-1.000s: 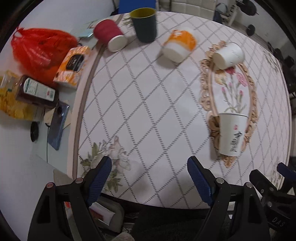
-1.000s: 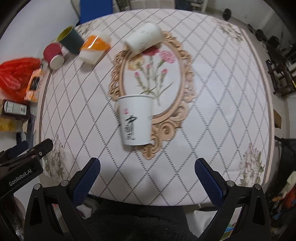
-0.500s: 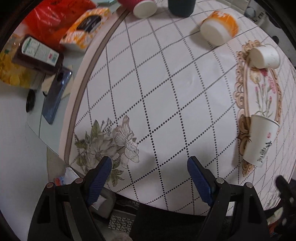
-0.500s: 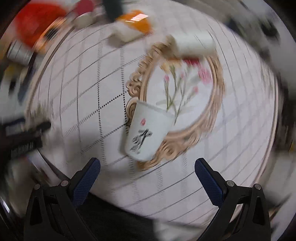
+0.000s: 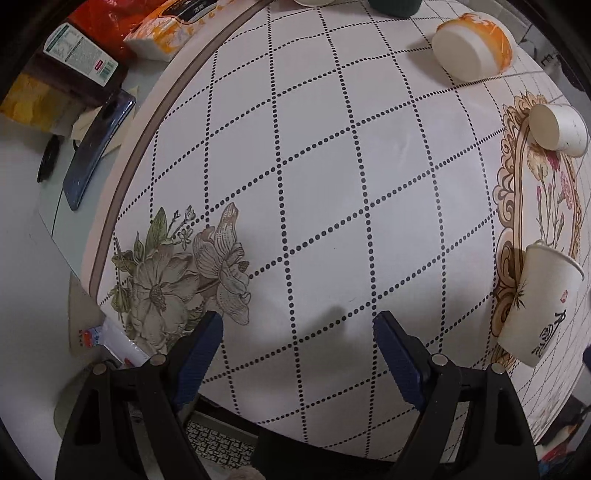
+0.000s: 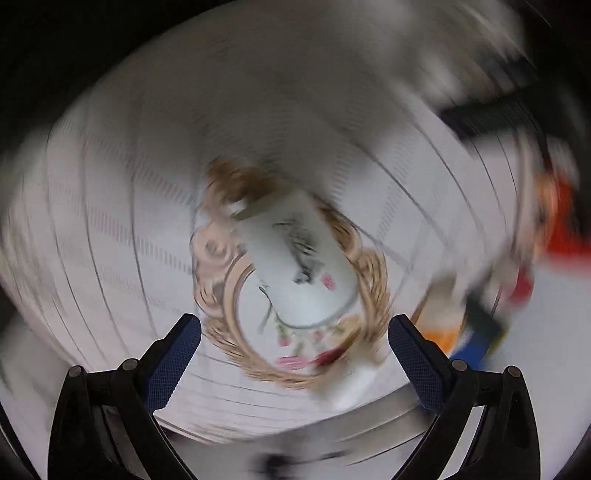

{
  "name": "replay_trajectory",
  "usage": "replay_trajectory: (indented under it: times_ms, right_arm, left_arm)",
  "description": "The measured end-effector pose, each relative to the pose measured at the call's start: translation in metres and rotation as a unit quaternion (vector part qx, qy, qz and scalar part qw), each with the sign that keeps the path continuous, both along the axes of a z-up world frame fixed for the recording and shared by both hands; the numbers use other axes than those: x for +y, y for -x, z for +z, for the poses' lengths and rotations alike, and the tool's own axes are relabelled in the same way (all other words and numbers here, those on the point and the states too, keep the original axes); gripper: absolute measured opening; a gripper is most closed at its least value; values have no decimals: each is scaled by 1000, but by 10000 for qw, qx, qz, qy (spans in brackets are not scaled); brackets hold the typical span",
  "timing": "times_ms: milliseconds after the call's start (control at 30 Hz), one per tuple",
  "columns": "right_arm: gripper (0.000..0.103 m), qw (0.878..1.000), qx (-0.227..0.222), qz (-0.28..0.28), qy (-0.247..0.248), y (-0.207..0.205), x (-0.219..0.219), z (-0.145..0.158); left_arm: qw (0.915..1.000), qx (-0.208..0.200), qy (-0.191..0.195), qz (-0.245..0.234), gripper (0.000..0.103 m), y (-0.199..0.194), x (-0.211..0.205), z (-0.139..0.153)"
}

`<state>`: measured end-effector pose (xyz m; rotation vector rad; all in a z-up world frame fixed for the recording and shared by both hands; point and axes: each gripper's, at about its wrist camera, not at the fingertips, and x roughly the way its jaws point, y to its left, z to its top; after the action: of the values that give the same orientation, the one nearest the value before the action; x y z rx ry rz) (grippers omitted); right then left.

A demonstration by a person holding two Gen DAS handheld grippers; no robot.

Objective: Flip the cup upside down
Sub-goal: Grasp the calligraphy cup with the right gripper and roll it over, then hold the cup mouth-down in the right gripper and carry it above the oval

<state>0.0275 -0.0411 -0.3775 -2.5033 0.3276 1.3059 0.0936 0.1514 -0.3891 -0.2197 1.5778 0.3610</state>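
A white paper cup with black brush writing (image 5: pixel 540 305) stands upright on the ornate oval print at the table's right. In the right wrist view the same cup (image 6: pixel 300 258) is blurred and appears turned over in the picture, just ahead of my right gripper (image 6: pixel 294 332), which is open and empty. My left gripper (image 5: pixel 297 334) is open and empty, low over the table's near edge, well left of the cup.
A white cup (image 5: pixel 558 127) and an orange cup (image 5: pixel 474 46) lie on their sides further back. A phone (image 5: pixel 98 147), a bottle (image 5: pixel 79 61), a tissue pack (image 5: pixel 173 31) and a red bag lie left of the round tablecloth (image 5: pixel 332 166).
My right gripper has spun about half a turn about its axis and come closer to the written cup; its view is smeared. My left gripper has moved forward and lower over the table.
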Motion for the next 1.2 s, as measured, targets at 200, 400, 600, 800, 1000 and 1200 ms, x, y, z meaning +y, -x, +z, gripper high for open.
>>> replay_trajectory:
  times_ms: [200,400,600,800,1000,1200]
  right_arm:
    - [102,9765,34,2003,799,-12,-22,-22]
    - [102,9644,90,2414,1077,-19,-24,-38]
    - [99,9640,170,2391,1152,-24,-21,-51]
    - [95,9655,210,2329,1145,-14,-21,-55]
    - [87,9692,228,2213,1059,-3,-23,-62]
    - [74,9722,164,2153,907,-6,-16,-71]
  left_arm:
    - [9998,-50,68,194,84,5,7,-5]
    - [9997,14,68,233,84,9,16,-13]
    - [9995,78,90,288,84,17,30,-22]
    - [9996,109,98,256,84,19,36,-26]
    - [9997,132,83,212,84,14,30,-23]
    - [9996,153,86,213,84,11,28,-21]
